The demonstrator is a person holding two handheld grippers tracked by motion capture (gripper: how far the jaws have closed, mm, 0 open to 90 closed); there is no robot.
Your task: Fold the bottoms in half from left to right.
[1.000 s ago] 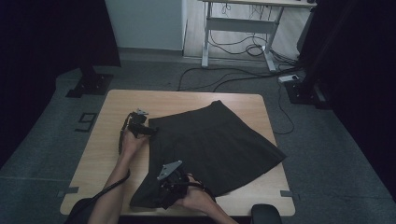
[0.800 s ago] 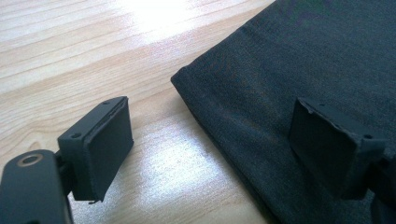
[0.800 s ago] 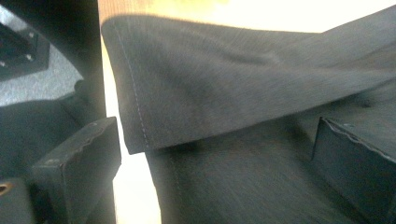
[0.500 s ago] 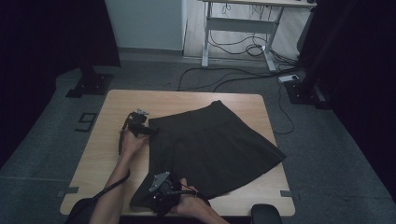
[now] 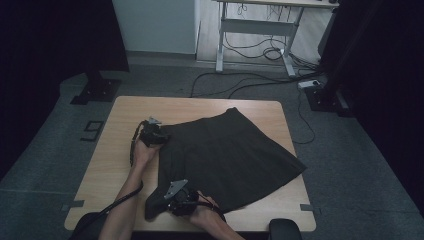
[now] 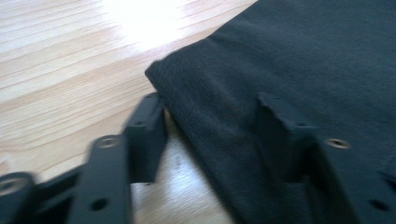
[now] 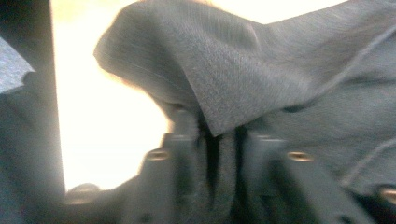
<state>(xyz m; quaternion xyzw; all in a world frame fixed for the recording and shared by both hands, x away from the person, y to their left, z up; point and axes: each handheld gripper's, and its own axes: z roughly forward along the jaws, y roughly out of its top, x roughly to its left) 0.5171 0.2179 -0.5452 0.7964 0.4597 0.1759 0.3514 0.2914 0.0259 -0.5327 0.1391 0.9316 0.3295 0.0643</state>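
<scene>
Now our right gripper (image 7: 212, 140) pinches the black skirt (image 5: 230, 155), jaws just closed on its hem. Our left gripper (image 6: 210, 135), closing, straddles the waistband corner unpressed; lifting now could let that corner slip

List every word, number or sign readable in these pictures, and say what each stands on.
"9": a dark figure on the grey floor, left of the table.
The skirt carries no readable label or print.
Nothing else here reads as text.

The left gripper (image 5: 159, 136) lies low and level, forearm stretched forward, its jaws just closing yet apart. The right gripper (image 5: 165, 197) sits near the body, wrist bent leftward, jaws just pinched together.
</scene>
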